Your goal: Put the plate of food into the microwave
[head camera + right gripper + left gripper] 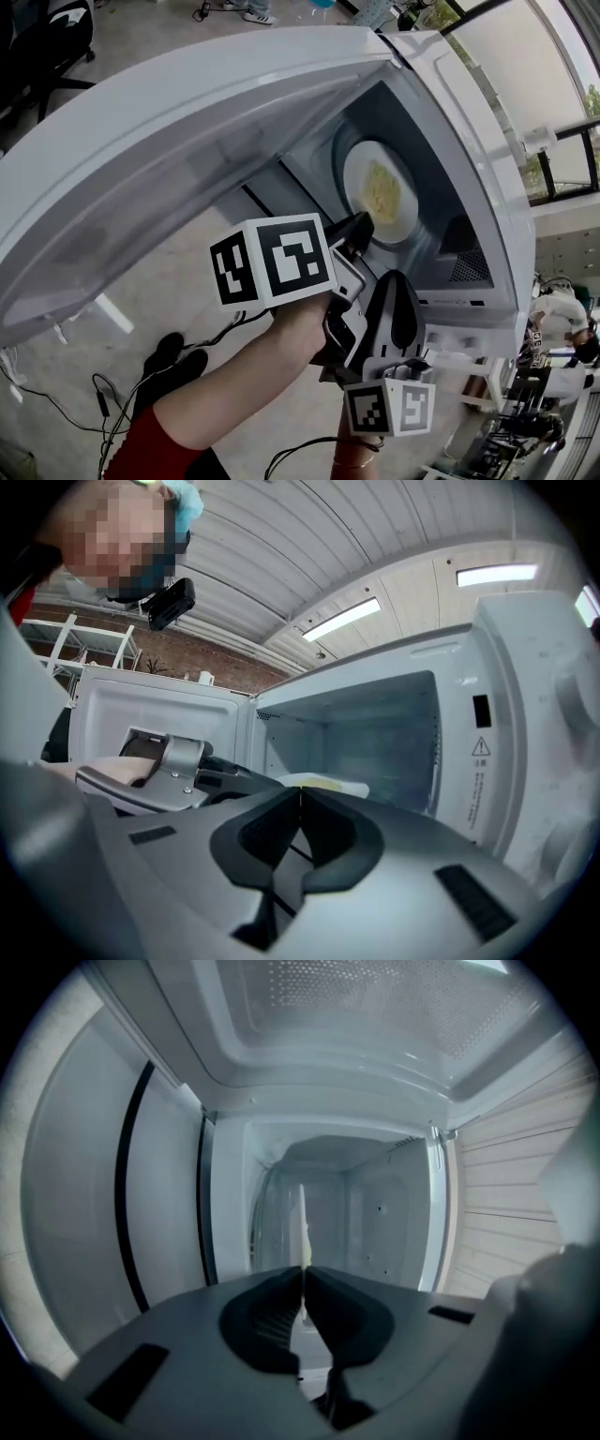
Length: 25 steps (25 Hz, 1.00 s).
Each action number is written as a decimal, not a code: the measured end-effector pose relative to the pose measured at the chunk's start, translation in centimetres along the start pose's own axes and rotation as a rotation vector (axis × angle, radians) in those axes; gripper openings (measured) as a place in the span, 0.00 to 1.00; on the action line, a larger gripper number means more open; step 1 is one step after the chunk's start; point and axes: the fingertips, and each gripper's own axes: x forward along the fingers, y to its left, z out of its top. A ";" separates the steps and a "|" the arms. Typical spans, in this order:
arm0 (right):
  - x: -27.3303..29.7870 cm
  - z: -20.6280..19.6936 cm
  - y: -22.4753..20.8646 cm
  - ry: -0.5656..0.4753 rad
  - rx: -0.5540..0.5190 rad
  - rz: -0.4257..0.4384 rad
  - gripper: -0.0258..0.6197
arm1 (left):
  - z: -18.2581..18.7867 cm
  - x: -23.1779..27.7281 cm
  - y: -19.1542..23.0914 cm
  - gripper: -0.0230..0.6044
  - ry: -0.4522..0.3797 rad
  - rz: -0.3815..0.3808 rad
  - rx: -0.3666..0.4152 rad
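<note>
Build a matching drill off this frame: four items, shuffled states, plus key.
Items:
1. plate
2. door
3. left gripper
4. right gripper

States:
A. shut, nothing between the jaws
B. swung open
C. inside the microwave
D. shut on the plate's rim

Pairs: 1-C, 2-B, 3-D, 4-A
</note>
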 end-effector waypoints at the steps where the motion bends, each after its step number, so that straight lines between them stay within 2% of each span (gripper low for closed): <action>1: 0.2 0.0 0.0 -0.002 -0.001 0.001 0.06 | 0.0 0.2 0.0 0.07 0.003 0.004 -0.001; 11: 1.1 0.1 -0.7 -0.009 -0.005 -0.012 0.06 | 0.3 2.0 0.7 0.07 0.022 0.047 -0.006; 18: 2.2 0.8 -1.1 0.015 -0.071 -0.022 0.06 | 0.9 3.3 1.4 0.07 0.024 0.104 0.003; 25: 2.7 1.2 -1.2 0.012 -0.081 -0.027 0.06 | 1.3 3.9 1.1 0.08 0.030 0.135 0.041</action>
